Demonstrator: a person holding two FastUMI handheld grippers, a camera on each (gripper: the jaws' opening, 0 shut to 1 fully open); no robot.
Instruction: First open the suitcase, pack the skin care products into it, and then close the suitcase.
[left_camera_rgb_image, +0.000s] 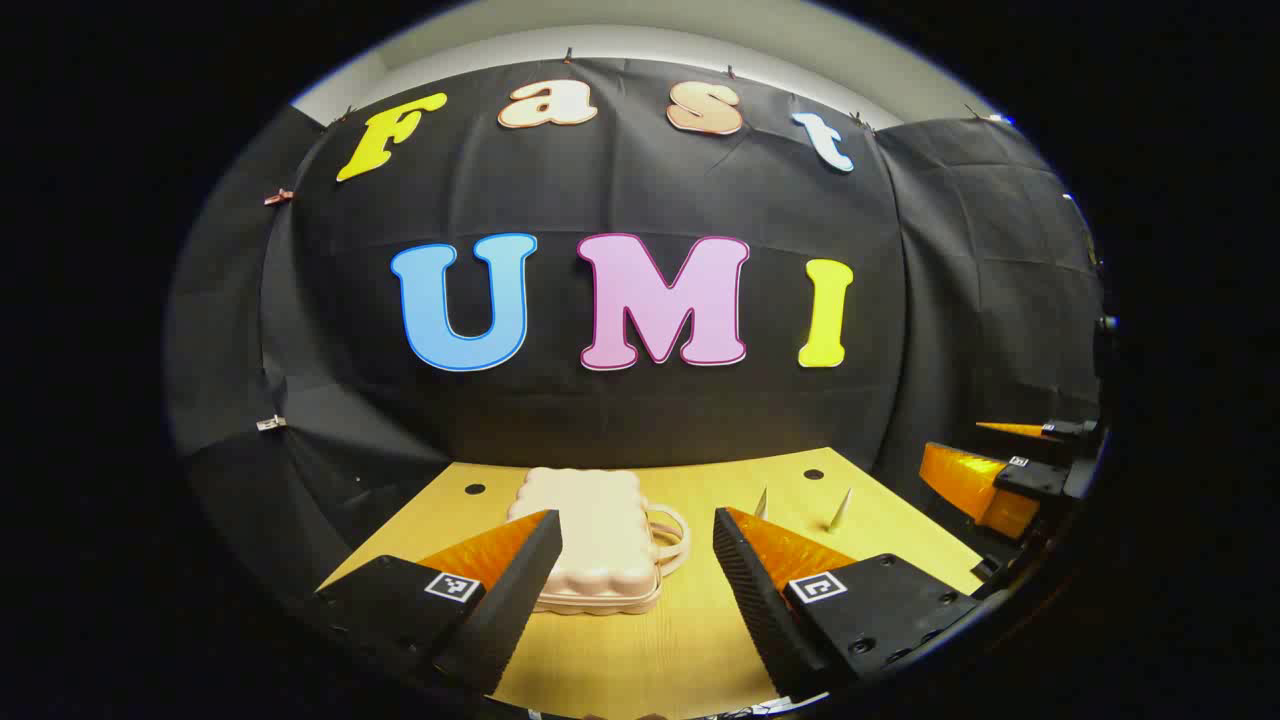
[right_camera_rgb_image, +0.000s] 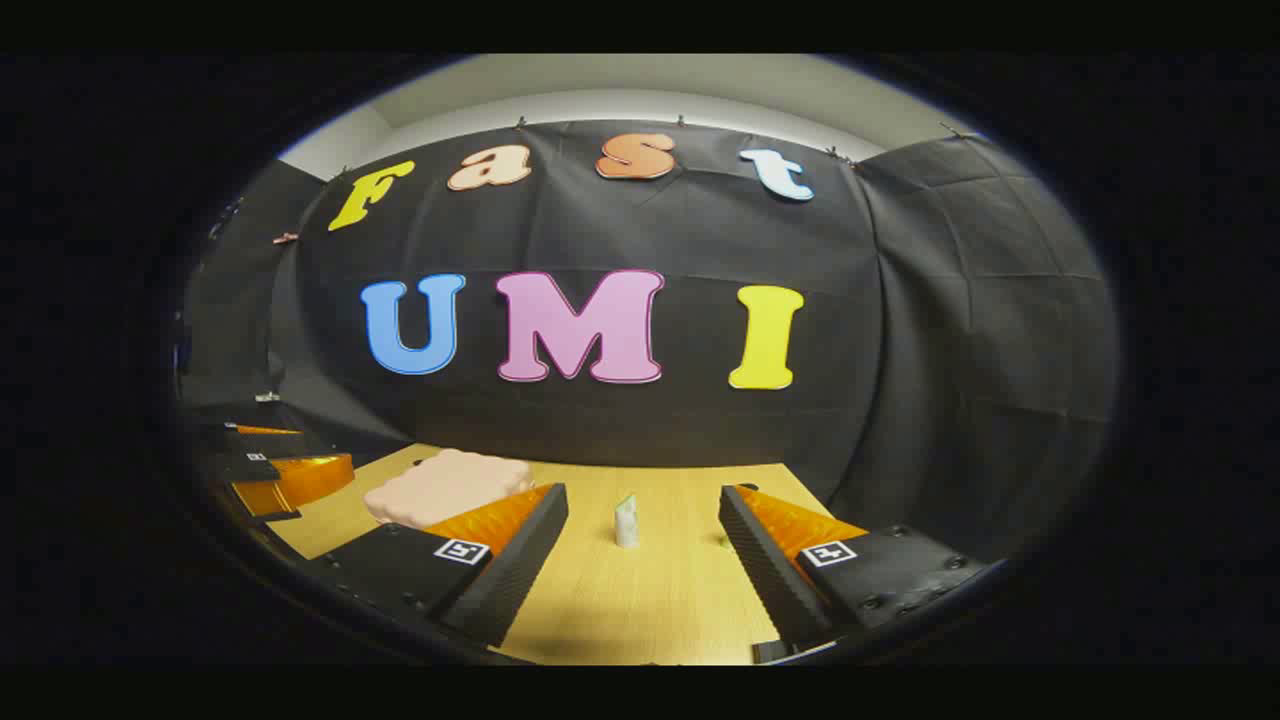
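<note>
The suitcase lies shut on the worktop; two small tubes stand to its right, apart from it.

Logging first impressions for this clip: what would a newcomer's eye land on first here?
Probably the pale pink suitcase, closed and lying flat on the yellow wooden table, just ahead of the open left gripper. Next, a small upright skin care tube standing on the table between the fingers of the open right gripper, farther off.
</note>
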